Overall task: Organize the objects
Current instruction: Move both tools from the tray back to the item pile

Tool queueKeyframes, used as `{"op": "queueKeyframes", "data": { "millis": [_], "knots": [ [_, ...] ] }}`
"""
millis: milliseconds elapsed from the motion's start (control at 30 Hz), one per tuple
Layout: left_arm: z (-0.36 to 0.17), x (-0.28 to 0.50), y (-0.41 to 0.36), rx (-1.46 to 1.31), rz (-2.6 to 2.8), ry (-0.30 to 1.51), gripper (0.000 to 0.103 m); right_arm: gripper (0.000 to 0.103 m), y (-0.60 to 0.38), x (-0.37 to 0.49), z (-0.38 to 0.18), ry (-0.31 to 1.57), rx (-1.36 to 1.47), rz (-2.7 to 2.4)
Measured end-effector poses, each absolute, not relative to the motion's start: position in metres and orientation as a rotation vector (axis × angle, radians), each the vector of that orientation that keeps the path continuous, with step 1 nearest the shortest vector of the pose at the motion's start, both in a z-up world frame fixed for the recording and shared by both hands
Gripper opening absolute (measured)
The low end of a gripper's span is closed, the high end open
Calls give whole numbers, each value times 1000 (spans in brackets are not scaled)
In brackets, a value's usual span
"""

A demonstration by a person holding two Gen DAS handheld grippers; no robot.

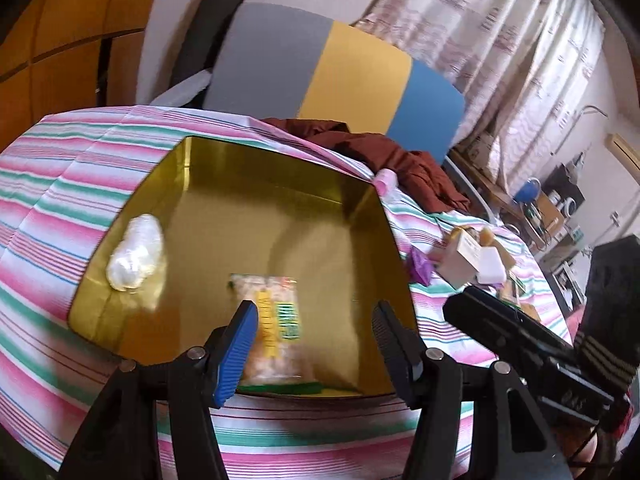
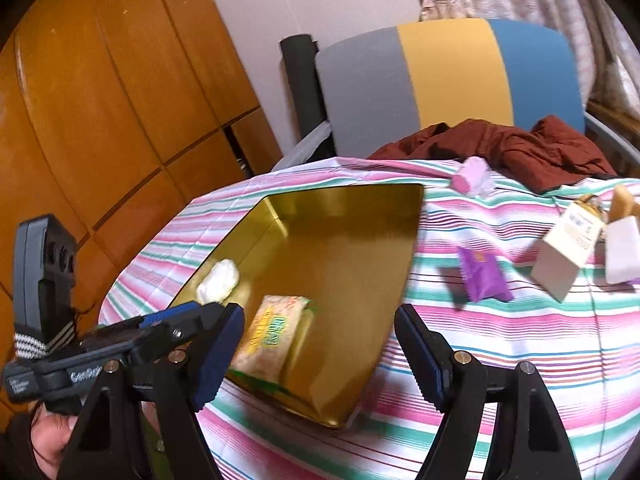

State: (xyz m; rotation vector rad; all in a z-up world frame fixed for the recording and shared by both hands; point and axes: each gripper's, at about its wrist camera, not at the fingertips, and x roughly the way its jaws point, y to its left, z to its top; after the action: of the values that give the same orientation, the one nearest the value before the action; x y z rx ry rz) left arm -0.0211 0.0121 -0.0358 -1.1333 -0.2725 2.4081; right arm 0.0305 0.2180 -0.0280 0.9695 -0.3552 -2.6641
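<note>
Striped cloth (image 2: 500,332) covers the table, with a wooden cabinet (image 2: 100,120) at upper left of the right wrist view. Left of centre, the gold tin (image 2: 360,280) holds a white packet (image 2: 218,281) and a snack packet (image 2: 272,338). The left gripper (image 1: 316,344) and right gripper (image 2: 320,354) both stand open and empty. Further right lie a purple sachet (image 2: 482,274) and small boxes (image 2: 566,256). Crowded boxes could topple if a jaw clips them.

gold tin (image 1: 360,216) mostly bare, boxes (image 2: 568,256) crowding right
</note>
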Motion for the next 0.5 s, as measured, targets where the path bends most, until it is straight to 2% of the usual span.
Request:
{"op": "queueKeyframes", "data": {
  "millis": [500],
  "knots": [
    [-33,-5,81,-1135,2278,-143,61,79,296,51,-33,-508,980,-2803]
  ]
}}
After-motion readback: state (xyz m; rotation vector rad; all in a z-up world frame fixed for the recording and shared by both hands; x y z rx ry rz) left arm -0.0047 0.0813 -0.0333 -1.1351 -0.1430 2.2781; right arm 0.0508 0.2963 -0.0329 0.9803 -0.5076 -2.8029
